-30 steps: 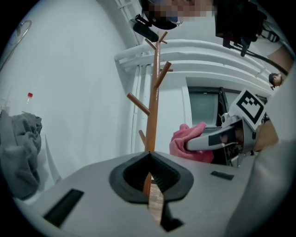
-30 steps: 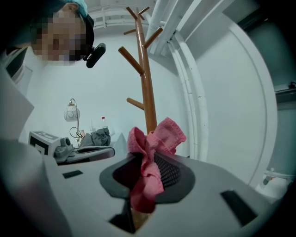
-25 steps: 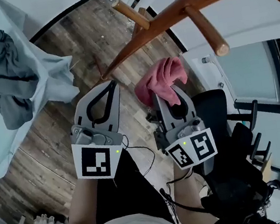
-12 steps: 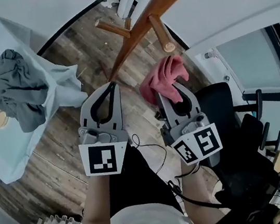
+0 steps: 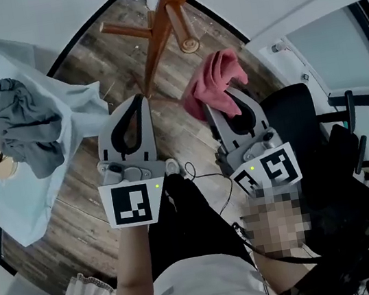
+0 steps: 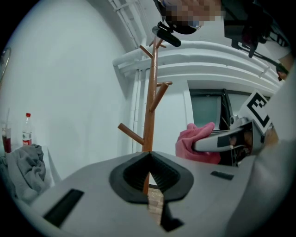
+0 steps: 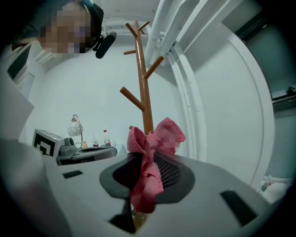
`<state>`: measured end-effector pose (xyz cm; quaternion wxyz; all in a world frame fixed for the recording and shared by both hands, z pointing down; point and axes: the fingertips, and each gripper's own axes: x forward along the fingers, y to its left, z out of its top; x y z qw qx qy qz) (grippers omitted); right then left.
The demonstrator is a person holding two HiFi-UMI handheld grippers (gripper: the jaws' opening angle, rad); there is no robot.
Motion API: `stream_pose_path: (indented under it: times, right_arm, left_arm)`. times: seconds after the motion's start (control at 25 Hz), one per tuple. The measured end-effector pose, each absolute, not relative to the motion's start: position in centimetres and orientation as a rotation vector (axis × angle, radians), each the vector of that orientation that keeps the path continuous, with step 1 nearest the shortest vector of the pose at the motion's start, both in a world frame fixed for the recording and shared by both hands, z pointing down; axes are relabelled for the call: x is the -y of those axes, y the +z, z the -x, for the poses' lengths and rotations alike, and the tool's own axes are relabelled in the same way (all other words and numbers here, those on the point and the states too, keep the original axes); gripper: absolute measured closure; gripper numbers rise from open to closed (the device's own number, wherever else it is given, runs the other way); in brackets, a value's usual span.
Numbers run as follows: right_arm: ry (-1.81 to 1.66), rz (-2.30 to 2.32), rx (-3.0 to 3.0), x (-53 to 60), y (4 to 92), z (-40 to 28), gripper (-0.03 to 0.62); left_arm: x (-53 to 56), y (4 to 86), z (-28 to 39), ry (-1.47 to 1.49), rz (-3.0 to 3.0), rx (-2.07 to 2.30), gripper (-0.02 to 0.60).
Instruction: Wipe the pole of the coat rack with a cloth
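1. One tabletop (image 5: 14, 205) at far left, under a pale cover. It carries a crumpled grey garment (image 5: 25, 127). Neither belongs to the task.
2. One left hand-held gripper (image 5: 140, 103), jaws drawn together with nothing between them. Its own view looks along the meeting tips at the pole beyond. It is apart from the rack.
3. One coat rack pole (image 5: 157, 29), brown wood with slanting pegs. It stands on the plank floor (image 5: 82, 69), ahead of and between the two grippers. Nothing touches it in the head view.
4. One right hand-held gripper (image 5: 228, 102), jaws clamped on a pink cloth (image 5: 216, 84). The cloth is bunched above the tips, with a tail hanging down between the jaws. It is near the pole and to its right, but apart from it.
5. Step in hand, as judged: the cloth is being brought up to the pole, and no wiping contact has been made yet.
6. Next move, as judged: carry the bunched cloth leftward onto the pole between pegs. Press it there, then stroke along the shaft, clear of the pegs.
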<state>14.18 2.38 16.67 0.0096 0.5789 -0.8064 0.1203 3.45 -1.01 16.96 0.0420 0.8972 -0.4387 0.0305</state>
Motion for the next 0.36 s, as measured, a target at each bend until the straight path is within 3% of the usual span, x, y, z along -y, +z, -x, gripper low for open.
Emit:
stream_pose_path:
  times: [0.36]
  right_arm:
    - [0.415, -1.868, 2.483, -2.0, 17.4, -15.5, 0.505]
  left_arm:
    - [1.8, 17.4, -4.6, 0.164, -2.819, 1.324, 0.569]
